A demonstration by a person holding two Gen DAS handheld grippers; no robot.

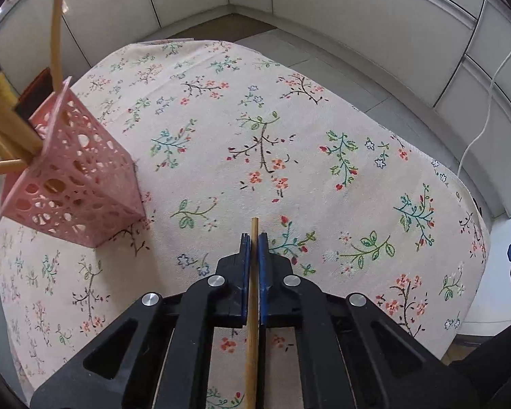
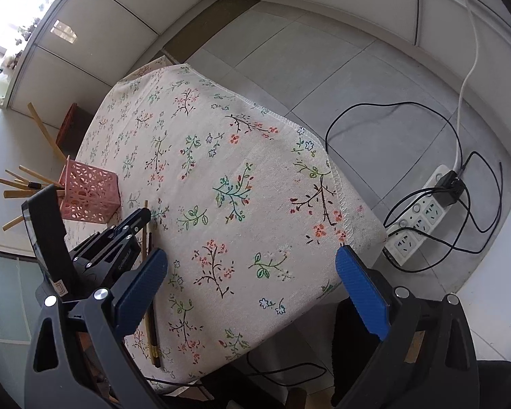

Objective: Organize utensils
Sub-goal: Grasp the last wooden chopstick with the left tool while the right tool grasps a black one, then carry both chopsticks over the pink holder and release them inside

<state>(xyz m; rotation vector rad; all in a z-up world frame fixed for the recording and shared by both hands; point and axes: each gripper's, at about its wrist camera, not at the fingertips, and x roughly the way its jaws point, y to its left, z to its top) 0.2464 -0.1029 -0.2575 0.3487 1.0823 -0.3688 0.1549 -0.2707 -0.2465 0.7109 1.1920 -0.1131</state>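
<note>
my left claw (image 1: 254, 238) is clenched on a bamboo chopstick (image 1: 252, 313), its tip poking just past my fingertips. the pink holder (image 1: 75, 177), already stuffed with utensils, sits ahead to my left on the floral cloth (image 1: 289, 136). my right claw (image 2: 252, 283) hangs released, wide apart.
</note>
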